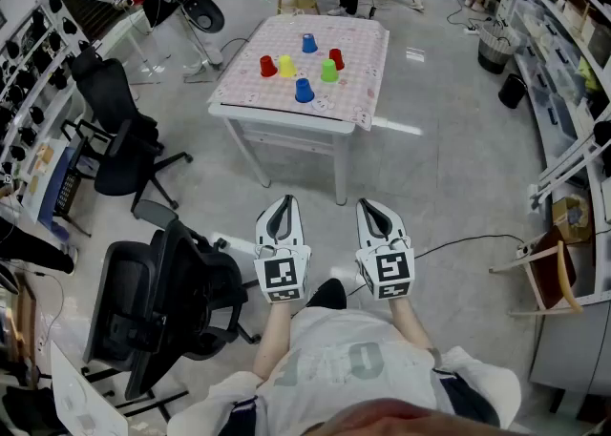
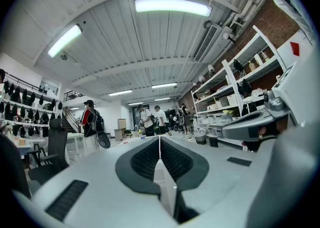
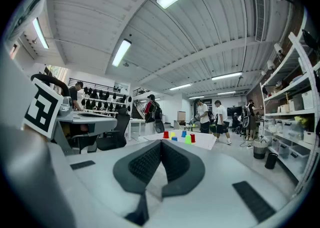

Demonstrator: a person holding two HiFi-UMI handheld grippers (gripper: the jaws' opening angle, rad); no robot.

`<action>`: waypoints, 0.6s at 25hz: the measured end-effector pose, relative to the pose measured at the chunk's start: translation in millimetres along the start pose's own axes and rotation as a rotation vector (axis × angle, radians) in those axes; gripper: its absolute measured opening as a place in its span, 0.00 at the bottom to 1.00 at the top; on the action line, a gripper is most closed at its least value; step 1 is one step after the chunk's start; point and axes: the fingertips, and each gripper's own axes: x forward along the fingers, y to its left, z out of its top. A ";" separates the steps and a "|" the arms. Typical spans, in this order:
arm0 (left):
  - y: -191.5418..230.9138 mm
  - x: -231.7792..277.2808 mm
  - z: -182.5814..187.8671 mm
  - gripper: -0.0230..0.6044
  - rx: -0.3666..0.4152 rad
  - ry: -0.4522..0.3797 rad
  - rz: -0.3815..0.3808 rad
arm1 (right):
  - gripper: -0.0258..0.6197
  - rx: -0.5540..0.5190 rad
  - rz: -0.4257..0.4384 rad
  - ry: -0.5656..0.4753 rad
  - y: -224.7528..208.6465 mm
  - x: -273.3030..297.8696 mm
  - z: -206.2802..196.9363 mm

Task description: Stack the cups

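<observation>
Surface: the white table [image 1: 355, 51] sits upper middle of the head view, well apart from me. I judge the step in hand is simply getting there, square to its near edge.
Office chair: the black one [image 1: 162, 301] at lower left is just beside my path, so I'd drift right of it.
Left claw: [image 1: 283, 203] lower centre, held level, jaws pressed together on nothing. I'd part them before arriving.
Right claw: [image 1: 371, 205] just right of it, jaws likewise together and empty. Its view shows the cups small, at centre frame.
Cups: 6 stand separate, none nested. Red cup [image 1: 268, 66] and yellow cup [image 1: 285, 66] are at left, back blue cup [image 1: 309, 43] is farthest, dark red cup [image 1: 336, 59] and green cup [image 1: 329, 71] are at right, and front blue cup [image 1: 304, 91] is nearest. I'd start with that 1, gripping its wall lightly.
</observation>
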 end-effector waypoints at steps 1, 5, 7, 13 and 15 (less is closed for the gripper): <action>1.1 -0.8 -1.1 0.09 -0.005 0.002 0.002 | 0.09 0.001 0.003 -0.004 1.1 0.0 1.0; 4.1 -3.2 -3.7 0.09 -0.017 0.006 0.008 | 0.09 0.008 0.003 -0.008 2.9 -1.1 3.0; 4.8 -2.7 -4.2 0.09 -0.022 0.007 0.010 | 0.09 -0.002 0.003 -0.003 1.4 -0.8 1.7; 7.8 -0.4 -9.1 0.09 -0.039 0.016 0.019 | 0.08 -0.007 0.020 0.008 3.7 3.8 -2.0; 8.0 0.4 -12.6 0.09 -0.043 0.025 0.018 | 0.09 0.027 0.026 0.003 3.6 7.4 -4.4</action>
